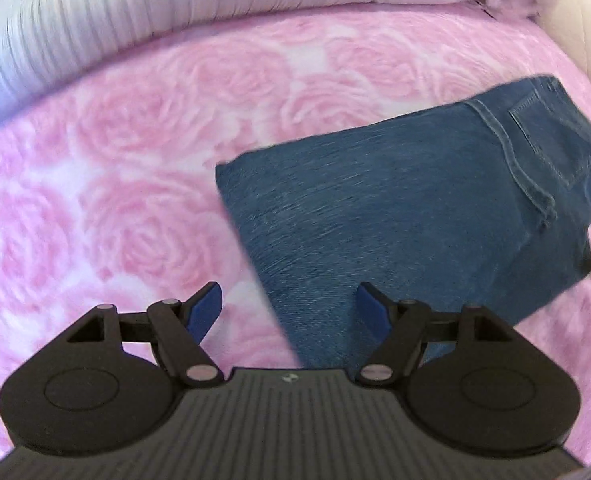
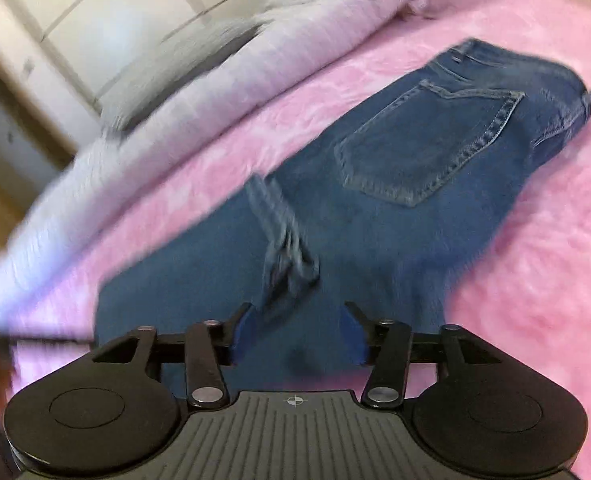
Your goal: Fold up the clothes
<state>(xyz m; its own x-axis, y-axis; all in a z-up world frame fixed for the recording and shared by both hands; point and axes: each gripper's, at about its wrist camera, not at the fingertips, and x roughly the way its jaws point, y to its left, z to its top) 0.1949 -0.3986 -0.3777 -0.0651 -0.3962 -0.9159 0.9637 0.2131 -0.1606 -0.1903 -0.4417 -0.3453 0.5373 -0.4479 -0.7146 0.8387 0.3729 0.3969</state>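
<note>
Folded jeans (image 1: 395, 208) lie on the pink rose blanket (image 1: 115, 184), no label readable; left gripper (image 1: 291, 312) and right gripper (image 2: 297, 332) both wide, empty

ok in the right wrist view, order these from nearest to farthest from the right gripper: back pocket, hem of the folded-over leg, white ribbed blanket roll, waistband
From the right gripper:
1. Hem of the folded-over leg, just ahead of the fingers.
2. Back pocket, ahead, to the right.
3. Waistband, the jeans' far end.
4. White ribbed blanket roll, behind the jeans to the left, though its near-left end comes closer.
</note>
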